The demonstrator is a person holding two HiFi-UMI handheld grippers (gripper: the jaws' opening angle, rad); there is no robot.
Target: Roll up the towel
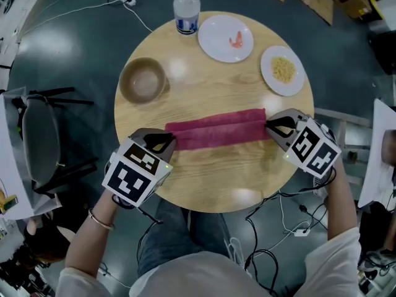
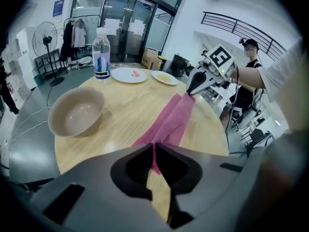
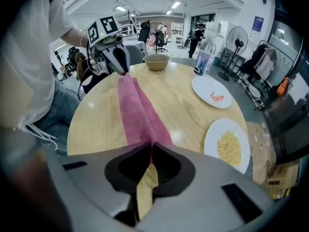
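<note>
Since the towel [image 1: 216, 133] is a long, narrow, folded pink strip lying across the middle of the round bench [image 1: 204, 187] in the head view, each end is taken by one tool. The left gripper [image 1: 168, 141] is at the strip's left end and the right gripper [image 1: 270, 127] at its right end. I judge this keeps the strip straight and even ahead of rolling. The marker cubes cover both hands and the exact pinch points, so the grip cannot be read here. A bowl [image 1: 143, 80], a bottle [image 1: 186, 8], a near-empty plate [image 1: 213, 42] and a plate of yellow food [image 1: 267, 67] stand in the upper half of the frame, apart from the towel.

In the left gripper view, the jaws are pressed together on the towel's near corner, with a sliver of pink showing just below where they meet. The strip runs toward the upper right, where the other gripper sits on its far end. The gripper's own body blanks out the lower frame.

In the right gripper view, the jaws are likewise clamped on the pink end at centre frame. How many layers they pinch is hard to make out, and the bench's near edge is hidden.
</note>
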